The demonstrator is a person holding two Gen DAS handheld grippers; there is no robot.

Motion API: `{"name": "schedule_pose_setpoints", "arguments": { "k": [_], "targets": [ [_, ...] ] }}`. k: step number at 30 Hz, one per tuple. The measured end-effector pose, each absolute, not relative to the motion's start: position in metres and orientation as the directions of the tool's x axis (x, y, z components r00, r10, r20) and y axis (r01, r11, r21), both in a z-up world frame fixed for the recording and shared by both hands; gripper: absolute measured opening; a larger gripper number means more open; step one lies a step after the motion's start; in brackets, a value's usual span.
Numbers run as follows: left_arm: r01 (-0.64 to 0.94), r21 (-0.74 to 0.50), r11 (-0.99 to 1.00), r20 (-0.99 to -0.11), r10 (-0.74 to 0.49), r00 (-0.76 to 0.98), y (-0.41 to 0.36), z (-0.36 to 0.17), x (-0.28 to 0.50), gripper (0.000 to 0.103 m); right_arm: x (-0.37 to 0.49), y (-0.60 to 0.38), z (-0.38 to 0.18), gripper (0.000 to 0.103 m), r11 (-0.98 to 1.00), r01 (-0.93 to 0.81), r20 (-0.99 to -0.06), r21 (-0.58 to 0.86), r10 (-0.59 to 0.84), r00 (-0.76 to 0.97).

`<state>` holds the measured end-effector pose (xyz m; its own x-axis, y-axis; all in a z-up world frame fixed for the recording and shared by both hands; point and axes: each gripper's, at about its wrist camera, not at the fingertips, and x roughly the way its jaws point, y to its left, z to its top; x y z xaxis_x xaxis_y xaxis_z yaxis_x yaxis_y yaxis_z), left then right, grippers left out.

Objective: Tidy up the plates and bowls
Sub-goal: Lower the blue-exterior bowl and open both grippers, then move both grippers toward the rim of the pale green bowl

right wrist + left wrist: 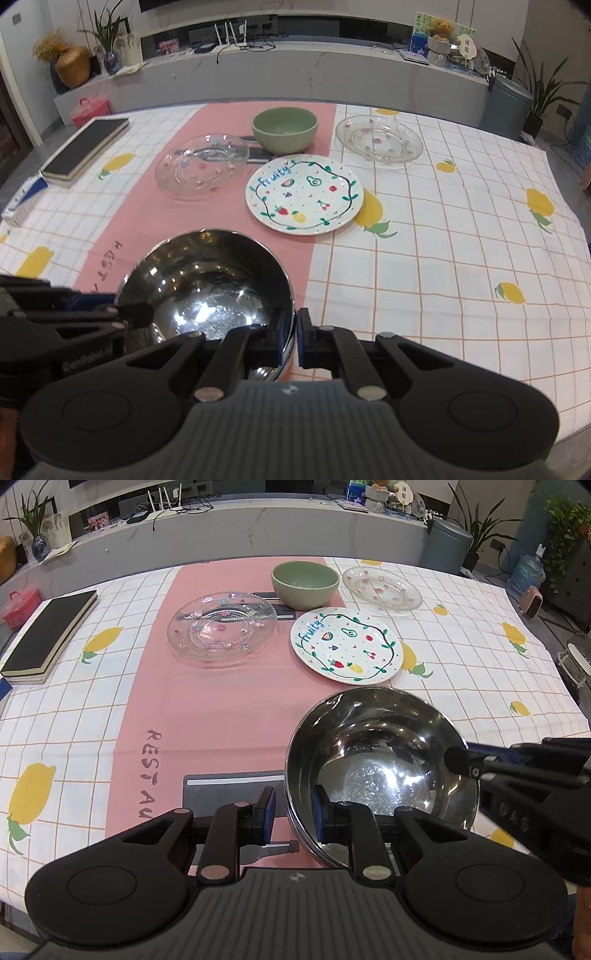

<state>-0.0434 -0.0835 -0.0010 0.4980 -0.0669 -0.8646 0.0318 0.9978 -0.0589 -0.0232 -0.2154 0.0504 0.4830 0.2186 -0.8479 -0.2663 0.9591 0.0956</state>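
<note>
- Nearest both cameras is the steel bowl [380, 771], sitting at the near edge of the surface [480, 664], partly on the pink runner [221, 709].
- Left tool [293, 814] straddles the bowl's near-left rim, one blue pad inside and one outside; a gap shows on the outer side, so I judge it spread apart, not yet clamping.
- Right tool [290, 338] has its pads drawn in tight on the bowl's near-right rim, gripping it.
- Whether the bowl is resting on the cloth or just lifted, I cannot tell.
- Farther back sit the green bowl [306, 584], the fruit-print plate [346, 646], a large glass plate [221, 627] on the runner and a smaller glass plate [382, 588] to the right, all well apart from the steel bowl.
- Likely step: carrying the steel bowl to join the green bowl, either nesting or setting beside it.
- To do it well: close the left pads squarely on the rim before lifting, since polished steel is slick and one-sided grip invites tilting.
- Keep both tools level and moving together, so the rim does not twist out.
- Lift clear of the fruit-print plate, which lies directly on the path.
- Lower gently; steel on ceramic can chip or skid.
</note>
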Motion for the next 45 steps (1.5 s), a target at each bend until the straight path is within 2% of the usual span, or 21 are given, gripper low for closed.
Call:
{"name": "schedule_pose_setpoints", "arguments": {
  "k": [16,20,28,45],
  "targets": [
    [0.028,-0.086,0.996,-0.842,-0.088,0.532,-0.068,0.017,-0.037,0.023,-0.013,-0.229,0.066,0.009,0.959,-0.24,-0.827,0.153,0.257,0.5],
    [0.021,-0.081,0.997,-0.832,-0.079,0.549,-0.059,0.026,-0.029,0.024,-0.002,-0.234,0.075,0.017,0.96,-0.228,-0.813,0.161,0.26,0.521],
    [0.025,-0.086,0.996,-0.823,-0.085,0.562,-0.049,0.031,-0.01,0.024,0.016,-0.23,0.084,0.019,0.96,-0.24,-0.805,0.143,0.254,0.537],
    [0.085,-0.101,0.991,-0.812,-0.131,0.569,-0.05,0.028,0.053,0.027,0.1,-0.228,0.069,0.027,0.967,-0.222,-0.839,0.125,0.223,0.497]
  ]
}}
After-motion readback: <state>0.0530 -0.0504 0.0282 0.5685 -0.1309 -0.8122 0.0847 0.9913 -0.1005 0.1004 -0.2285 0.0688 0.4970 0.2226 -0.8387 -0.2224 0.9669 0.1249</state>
